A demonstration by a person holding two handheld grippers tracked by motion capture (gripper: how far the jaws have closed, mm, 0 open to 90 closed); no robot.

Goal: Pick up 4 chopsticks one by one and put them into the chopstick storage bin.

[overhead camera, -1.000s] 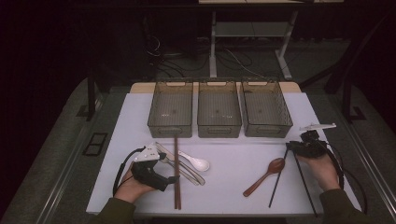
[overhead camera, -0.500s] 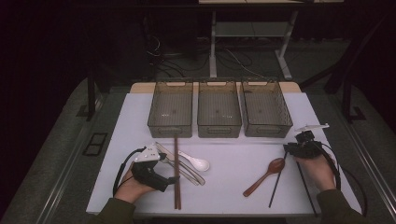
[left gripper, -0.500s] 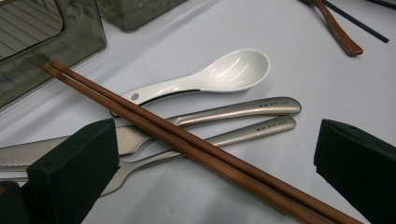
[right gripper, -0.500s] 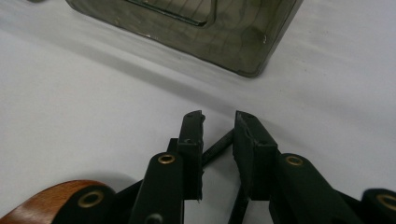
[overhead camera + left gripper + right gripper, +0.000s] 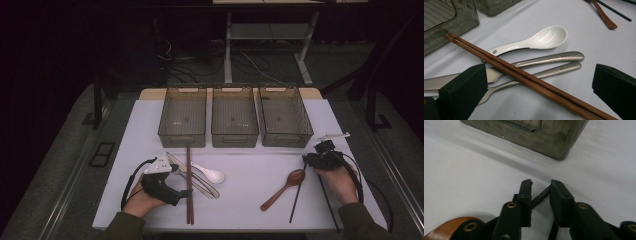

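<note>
Right gripper view shows the right gripper (image 5: 541, 187) with jaws slightly parted around the tip of a thin black chopstick (image 5: 539, 195), its pads not pressing, the stick's long axis running back toward the person.

The room is looking dark, and light from above is brightening just the white table (image 5: 250, 190). Glare is shining on the white spoon (image 5: 544, 38). In the right gripper view, soft shadows are falling under the bin (image 5: 544, 135), and the near jaws are looking blurry.
</note>
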